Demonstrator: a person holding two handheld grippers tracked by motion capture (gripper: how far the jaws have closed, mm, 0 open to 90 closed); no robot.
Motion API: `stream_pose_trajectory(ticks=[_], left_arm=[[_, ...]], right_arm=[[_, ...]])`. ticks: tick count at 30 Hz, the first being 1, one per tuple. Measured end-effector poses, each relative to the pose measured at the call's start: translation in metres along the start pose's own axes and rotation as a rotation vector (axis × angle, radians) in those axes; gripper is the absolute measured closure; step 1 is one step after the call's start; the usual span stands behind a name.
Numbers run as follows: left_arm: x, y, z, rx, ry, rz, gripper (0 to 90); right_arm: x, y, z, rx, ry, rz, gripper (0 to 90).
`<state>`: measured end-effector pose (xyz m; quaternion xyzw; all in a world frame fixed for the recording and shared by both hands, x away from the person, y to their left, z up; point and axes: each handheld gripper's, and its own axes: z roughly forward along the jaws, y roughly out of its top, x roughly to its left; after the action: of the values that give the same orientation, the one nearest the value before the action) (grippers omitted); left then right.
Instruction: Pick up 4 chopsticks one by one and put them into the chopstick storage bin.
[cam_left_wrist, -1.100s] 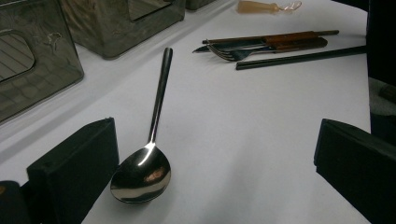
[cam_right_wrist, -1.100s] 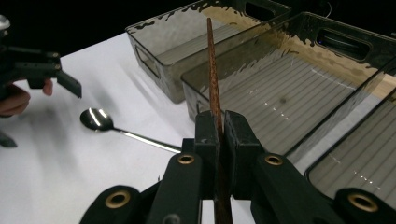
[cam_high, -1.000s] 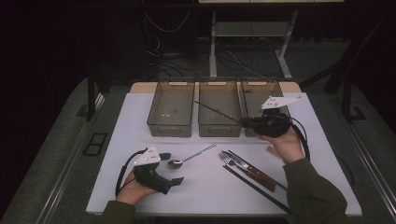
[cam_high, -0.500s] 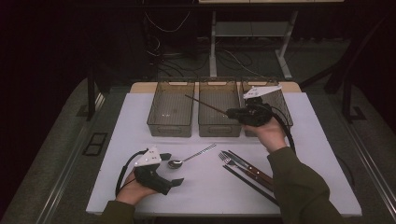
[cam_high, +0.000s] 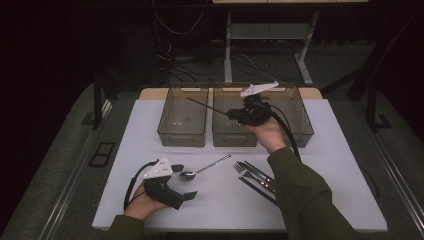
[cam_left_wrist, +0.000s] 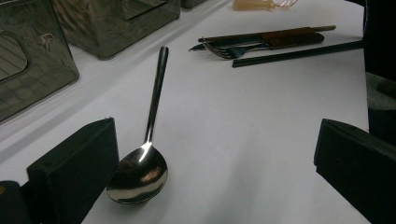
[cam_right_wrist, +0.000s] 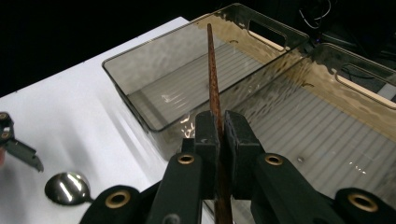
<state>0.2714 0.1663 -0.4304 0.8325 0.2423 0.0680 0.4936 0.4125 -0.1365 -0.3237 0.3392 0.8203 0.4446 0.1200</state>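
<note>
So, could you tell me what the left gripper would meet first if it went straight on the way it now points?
Most likely the spoon: its bowl lies just ahead of the open left gripper, beside one jaw. Beyond it the white table looks free up to the fork and knife, though depth is hard to judge.

You are looking at a white tabletop (cam_high: 320, 165) carrying three clear bins in a row along its far edge. The left bin (cam_high: 183, 121) is standing empty, with the middle bin (cam_high: 226, 131) just beside it and the right bin (cam_high: 299, 119) touching that one. A spoon (cam_high: 202, 168) is lying near the front, its bowl pointing toward you and its handle angling away to the right. To its right a fork (cam_high: 242, 170), a wooden-handled knife (cam_high: 260, 174) and a black chopstick (cam_high: 256, 190) are lying close together, side by side.
</note>
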Motion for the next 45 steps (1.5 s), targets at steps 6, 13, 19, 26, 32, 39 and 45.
stream_pose_trajectory(ticks=[6,13,19,26,32,39,45], left_arm=[[0.000,0.000,0.000,-0.004,-0.002,-0.003,0.0],[0.000,0.001,-0.001,-0.012,-0.005,-0.003,0.0],[-0.001,0.001,-0.001,-0.013,-0.010,0.003,0.0],[-0.001,0.001,-0.002,-0.016,-0.012,0.001,0.0],[-0.001,0.001,-0.002,-0.017,-0.011,0.010,0.0],[-0.001,0.001,-0.002,-0.015,-0.012,0.011,0.0],[-0.001,0.001,-0.002,-0.015,-0.012,0.013,0.0]], right_arm=[[0.004,0.008,0.018,0.013,-0.003,0.003,84.5],[0.006,0.018,0.041,0.027,-0.026,0.001,84.5],[0.005,0.027,0.062,0.045,-0.055,0.004,84.5],[0.004,0.035,0.090,0.077,-0.079,0.012,84.5],[0.008,0.040,0.112,0.107,-0.102,0.010,84.5],[0.011,0.044,0.131,0.133,-0.113,0.014,84.4],[0.014,0.047,0.144,0.154,-0.127,0.007,84.3]])
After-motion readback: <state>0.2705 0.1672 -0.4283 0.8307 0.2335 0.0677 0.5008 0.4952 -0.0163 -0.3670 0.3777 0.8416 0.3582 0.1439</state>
